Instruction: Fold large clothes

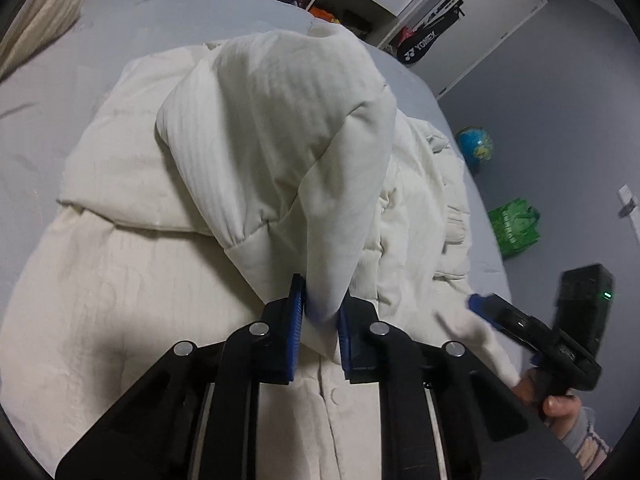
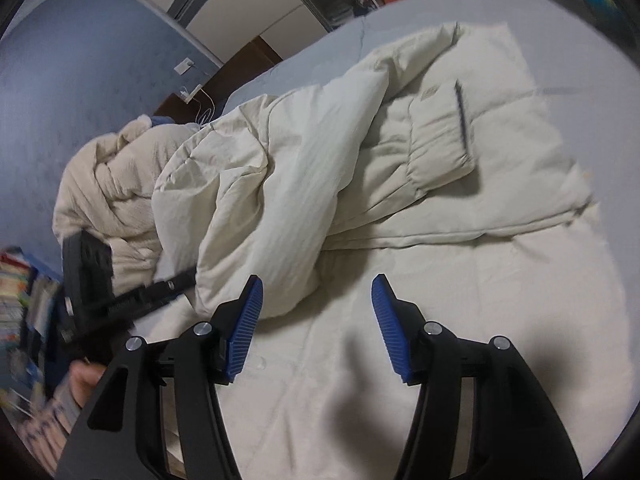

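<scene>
**Sleeve lifted over the coat, fold only begun**

A cream padded coat [image 2: 460, 168] lies spread on the bed [image 1: 60, 80], its front with the row of snaps facing up. The left gripper [image 1: 322, 312] is clamped on the tip of a sleeve [image 1: 280, 132], and the sleeve rises from that pinch in a puffy arch over the coat's middle — raised, not yet laid flat. As far as the pictures show, the work is early: one sleeve is being brought across the body, the pocket side of the coat looks rumpled rather than squared, and no lengthwise or crosswise fold of the body is visible. I judge that setting this sleeve down, dealing with the other side and folding the body are all left.

The left gripper points along the coat's front placket, low and close to the fabric. The right gripper [image 2: 318, 328] hangs above the coat's lower front, jaws spread wide and holding nothing, tilted down toward the sleeve end — the person's hand [image 1: 560, 404] grips its handle beside the coat.
</scene>
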Available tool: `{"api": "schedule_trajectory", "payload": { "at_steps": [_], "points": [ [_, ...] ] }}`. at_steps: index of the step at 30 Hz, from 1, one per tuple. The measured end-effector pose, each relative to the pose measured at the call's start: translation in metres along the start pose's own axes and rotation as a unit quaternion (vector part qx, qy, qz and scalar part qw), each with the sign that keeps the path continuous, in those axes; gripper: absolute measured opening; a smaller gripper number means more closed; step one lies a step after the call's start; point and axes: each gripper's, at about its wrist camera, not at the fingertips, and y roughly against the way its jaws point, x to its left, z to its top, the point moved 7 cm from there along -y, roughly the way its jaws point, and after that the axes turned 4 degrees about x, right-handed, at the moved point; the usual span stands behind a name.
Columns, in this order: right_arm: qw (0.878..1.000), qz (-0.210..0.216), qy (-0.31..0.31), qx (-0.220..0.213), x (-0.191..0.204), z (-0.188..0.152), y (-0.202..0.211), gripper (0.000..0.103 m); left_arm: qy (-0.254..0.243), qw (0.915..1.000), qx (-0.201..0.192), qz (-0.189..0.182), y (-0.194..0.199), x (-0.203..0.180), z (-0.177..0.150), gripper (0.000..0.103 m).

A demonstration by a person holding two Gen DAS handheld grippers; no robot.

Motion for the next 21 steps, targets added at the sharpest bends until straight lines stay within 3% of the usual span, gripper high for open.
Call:
{"api": "schedule_trajectory", "payload": {
  "at_steps": [7, 9, 11, 12, 13, 14, 16, 18, 19, 20, 21],
  "points": [
    [0.99, 0.064, -0.123, 0.037, 0.003, 0.008, -0.049, 0.054, 0.013, 0.9999, 0.003, -0.011, 0.002, 0.0, -0.001, 0.019],
    [0.987, 0.073, -0.133, 0.049, 0.012, 0.008, -0.062, 0.054, 0.007, 1.0, 0.0, 0.004, 0.007, -0.001, 0.001, 0.028],
    [0.987, 0.069, -0.132, 0.054, 0.017, 0.006, -0.07, 0.054, -0.004, 0.9996, -0.01, 0.025, 0.014, -0.004, 0.005, 0.056],
    [0.988, 0.064, -0.127, 0.053, 0.021, 0.006, -0.073, 0.051, -0.008, 0.9994, -0.018, 0.03, 0.015, -0.01, 0.01, 0.062],
    [0.989, 0.065, -0.121, 0.052, 0.023, 0.005, -0.075, 0.032, -0.014, 0.9988, -0.033, 0.034, 0.023, -0.013, 0.017, 0.07],
    [0.991, 0.062, -0.111, 0.05, 0.026, 0.005, -0.076, 0.024, -0.018, 0.9983, -0.043, 0.035, 0.029, -0.017, 0.022, 0.072],
    [0.993, 0.057, -0.095, 0.046, 0.028, 0.004, -0.074, 0.011, -0.023, 0.9976, -0.054, 0.036, 0.037, -0.022, 0.034, 0.072],
    [0.994, 0.061, -0.08, 0.03, 0.03, 0.006, -0.066, 0.008, -0.031, 0.9967, -0.062, 0.042, 0.041, -0.027, 0.048, 0.068],
    [0.995, 0.063, -0.071, 0.019, 0.032, 0.009, -0.058, 0.007, -0.031, 0.9967, -0.06, 0.045, 0.039, -0.028, 0.055, 0.054],
    [0.996, 0.063, -0.063, 0.011, 0.034, 0.012, -0.051, 0.006, -0.027, 0.9971, -0.055, 0.044, 0.037, -0.027, 0.059, 0.034],
    [0.997, 0.063, -0.054, 0.002, 0.037, 0.015, -0.044, 0.006, -0.014, 0.998, -0.049, 0.038, 0.034, -0.024, 0.064, 0.027]
  ]
}}
